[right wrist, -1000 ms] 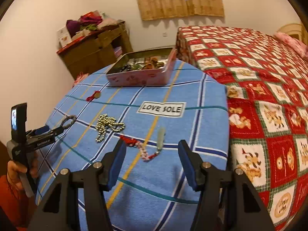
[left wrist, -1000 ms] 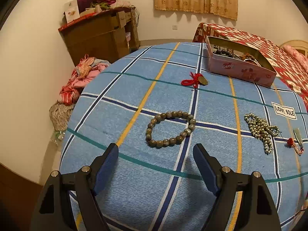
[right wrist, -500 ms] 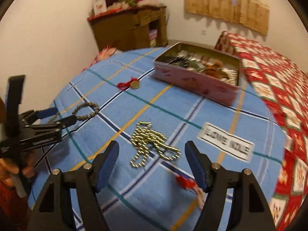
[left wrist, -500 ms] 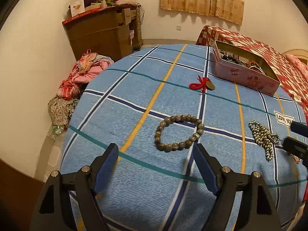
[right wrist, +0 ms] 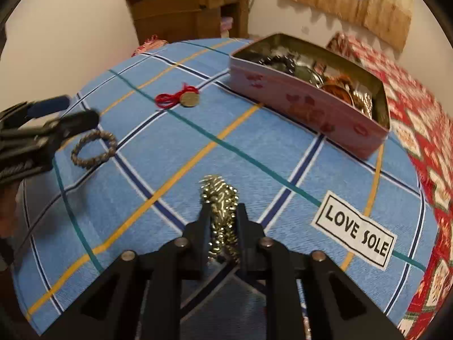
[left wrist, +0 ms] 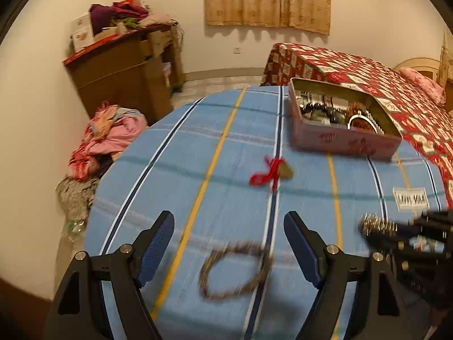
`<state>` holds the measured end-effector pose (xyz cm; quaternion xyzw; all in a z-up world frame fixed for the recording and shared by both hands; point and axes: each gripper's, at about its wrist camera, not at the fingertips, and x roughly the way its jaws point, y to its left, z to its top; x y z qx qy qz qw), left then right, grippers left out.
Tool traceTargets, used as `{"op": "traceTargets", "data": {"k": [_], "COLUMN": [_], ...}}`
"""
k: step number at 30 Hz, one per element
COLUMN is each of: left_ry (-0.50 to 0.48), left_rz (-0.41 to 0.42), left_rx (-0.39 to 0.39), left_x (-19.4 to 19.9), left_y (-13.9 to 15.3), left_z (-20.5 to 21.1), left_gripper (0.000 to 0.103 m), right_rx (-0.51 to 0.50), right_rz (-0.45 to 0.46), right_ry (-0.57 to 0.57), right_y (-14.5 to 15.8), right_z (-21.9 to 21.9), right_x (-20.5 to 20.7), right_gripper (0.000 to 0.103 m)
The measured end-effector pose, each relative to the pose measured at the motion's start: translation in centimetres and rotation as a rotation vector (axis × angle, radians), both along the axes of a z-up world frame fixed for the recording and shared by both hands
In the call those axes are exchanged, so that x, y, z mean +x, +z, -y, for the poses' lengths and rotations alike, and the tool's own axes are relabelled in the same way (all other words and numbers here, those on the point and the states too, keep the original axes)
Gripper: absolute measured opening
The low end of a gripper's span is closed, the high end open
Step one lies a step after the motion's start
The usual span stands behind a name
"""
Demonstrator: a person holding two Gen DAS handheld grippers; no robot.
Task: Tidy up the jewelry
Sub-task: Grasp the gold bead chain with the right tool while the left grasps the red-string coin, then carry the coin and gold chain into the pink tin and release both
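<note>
Right gripper (right wrist: 222, 221) jaws just closed, now pinching the gold chain (right wrist: 219, 195) on the blue cloth (right wrist: 254, 147), likely for the tin (right wrist: 305, 99). Left gripper (left wrist: 229, 243) wide, empty, straddling one bead bracelet (left wrist: 235, 272). Beyond: one red-corded coin (right wrist: 188, 97), one open tin already holding jewelry.

On your checked cloth (right wrist: 254, 130) the tin (right wrist: 308, 104) sits far right; the coin charm (right wrist: 189, 99) lies left of it; the bead bracelet (right wrist: 94, 148) lies nearer, far left; the chain heap (right wrist: 219, 198) lies near centre, the label (right wrist: 354, 231) to its right.
</note>
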<state>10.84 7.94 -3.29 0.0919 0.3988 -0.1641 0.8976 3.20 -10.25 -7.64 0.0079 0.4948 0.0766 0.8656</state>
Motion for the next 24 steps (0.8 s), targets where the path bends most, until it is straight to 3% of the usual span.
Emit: {"op": "traceTargets", "data": {"k": [3, 6, 10, 12, 15, 18, 22, 24], "left_ry": [-0.004, -0.019, 0.008, 0.012, 0.003, -0.02, -0.088, -0.089], "left_rz": [-0.042, -0.074, -0.106, -0.118, -0.153, -0.134, -0.131, -0.111], "left_rx": [0.004, -0.012, 0.004, 0.003, 0.013, -0.014, -0.043, -0.022], "left_x": [3.0, 4.9, 6.4, 6.7, 7.1, 6.7, 6.0, 5.7], "left_y": [-0.3, -1.0, -2.4, -3.0, -3.9, -4.0, -3.7, -3.6], "left_z": [1.9, 3.3, 4.9, 5.3, 5.9, 6.0, 6.9, 7.3], "left_gripper": [0.08, 0.08, 0.08, 0.08, 0.062, 0.049, 0.005, 0.004], "right_rx": [0.202, 0.392, 0.518, 0.533, 0.551, 0.578, 0.61, 0.64], "right_rz": [0.006, 0.074, 0.192, 0.241, 0.307, 0.343, 0.346, 0.339], "right_ry": [-0.052, -0.092, -0.104, -0.112, -0.122, -0.116, -0.126, -0.131], "right_y": [1.2, 4.1, 8.6, 10.5, 12.7, 13.6, 13.3, 12.8], "right_z": [2.9, 5.8, 8.3, 9.0, 9.7, 10.0, 10.8, 11.6], "right_x": [0.4, 0.0, -0.5, -0.5, -0.3, 0.4, 1.2, 1.6], "right_gripper": [0.016, 0.016, 0.016, 0.016, 0.016, 0.016, 0.016, 0.016]}}
